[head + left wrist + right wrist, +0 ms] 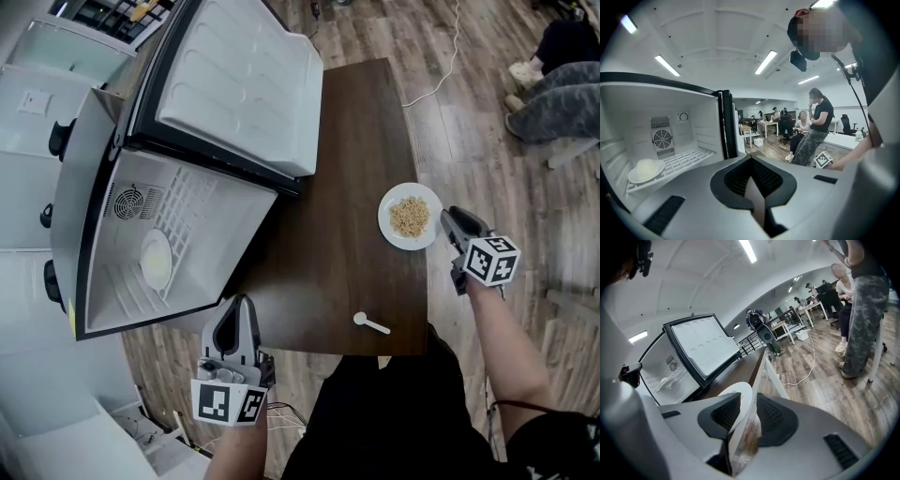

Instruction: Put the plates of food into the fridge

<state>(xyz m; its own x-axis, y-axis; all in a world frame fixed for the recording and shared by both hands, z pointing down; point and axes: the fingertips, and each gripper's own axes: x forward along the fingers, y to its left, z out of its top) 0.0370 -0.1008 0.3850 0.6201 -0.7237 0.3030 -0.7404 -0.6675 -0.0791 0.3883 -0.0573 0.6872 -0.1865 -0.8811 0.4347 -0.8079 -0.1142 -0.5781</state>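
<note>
Right gripper view: the right claw (745, 423) is seen clamped on the rim of a white plate (739, 399), which stands edge-on between the two dark pads and fills the narrow gap between them. In the head view that plate is shown to be round and shallow, with a heap of light-brown, grainy food (409, 216) piled at its middle. It lies flat near the right edge of the dark brown counter (347, 169) and is gripped at the side towards the person. A white spoon (371, 323) is laid near the counter's front edge, well apart from the plate.

The left claw (751, 176) is closed, its jaws together with nothing between them. It is held off the front left corner of the counter, just before the open fridge (225, 225). The fridge is placed at the counter's left, with its door (239, 80) standing wide open and its white inside exposed. A second plate (155, 260), carrying a pale rounded mound of food, is set on the wire shelf (682, 161) inside, below a small round fan grille (662, 139) on the back wall. Several people (801, 129) are seen at desks on the wooden floor (487, 131) beyond.
</note>
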